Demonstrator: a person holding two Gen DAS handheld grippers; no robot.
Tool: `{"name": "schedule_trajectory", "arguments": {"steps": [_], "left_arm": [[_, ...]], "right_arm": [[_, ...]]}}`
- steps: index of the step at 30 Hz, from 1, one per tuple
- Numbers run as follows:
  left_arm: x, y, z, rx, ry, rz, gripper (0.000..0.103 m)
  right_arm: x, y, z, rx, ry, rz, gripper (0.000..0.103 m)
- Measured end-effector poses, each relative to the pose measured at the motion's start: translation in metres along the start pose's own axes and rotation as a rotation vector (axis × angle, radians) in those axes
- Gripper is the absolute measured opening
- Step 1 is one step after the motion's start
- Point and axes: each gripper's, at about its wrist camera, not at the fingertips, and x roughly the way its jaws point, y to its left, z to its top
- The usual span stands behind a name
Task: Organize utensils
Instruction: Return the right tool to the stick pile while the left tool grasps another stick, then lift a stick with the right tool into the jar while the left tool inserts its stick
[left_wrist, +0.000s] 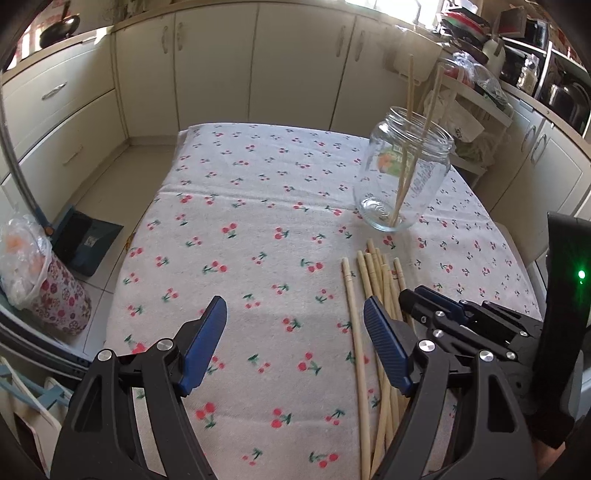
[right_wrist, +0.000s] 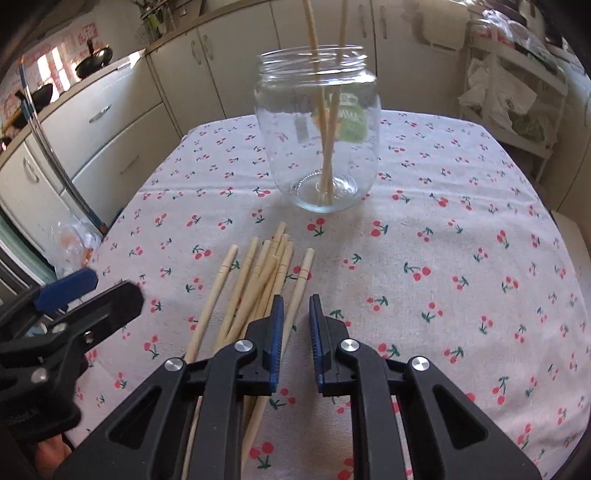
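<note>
Chopsticks (left_wrist: 373, 280): loose bundle flat on the cherry-print cloth (left_wrist: 240, 221).

Left wrist view. Left claw (left_wrist: 293, 306) wide open, angled down at the cloth. Grips nothing; only bare cloth between the blue pads. Bundle just right of the gap, passing under the right-hand finger, thick ends fanned out ahead of the fingertips. Glass jar (left_wrist: 406, 173) upright farther ahead and to the right, apart from the bundle, with two more chopsticks (left_wrist: 408, 92) standing crossed inside and sticking out over the rim. Right claw (left_wrist: 410, 295) just beside on the right, tips low over the bundle. Cream cabinets (left_wrist: 295, 66) beyond the table.

Right wrist view. Right claw (right_wrist: 296, 301) nearly shut, a narrow slit left between the pads. Pinches nothing that can be seen. Outermost stick of the bundle (right_wrist: 258, 266) runs up into the slit from under the left-hand finger; contact with the pads cannot be told. Rest of the bundle ahead and left of the fingertips. Jar (right_wrist: 284, 147) straight ahead, beyond the stick ends. Left claw (right_wrist: 98, 291) off to the left, open.
</note>
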Motion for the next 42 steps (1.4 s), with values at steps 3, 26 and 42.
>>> {"name": "schedule_trajectory", "arguments": {"steps": [3,26,42], "left_arm": [[0.013,-0.007,0.004,0.024,0.019,0.005,0.073],[0.054,-0.025,0.014,0.118,0.113,0.044,0.029],[0.031,-0.023,0.026,0.099,0.042,-0.010,0.005]], "right_arm": [[-0.002,-0.003,0.000,-0.032,0.005,-0.024,0.012],[-0.002,-0.038,0.009,0.001,0.062,0.007,0.010],[-0.021,-0.061,0.013,0.165,0.014,0.110,0.006]]}}
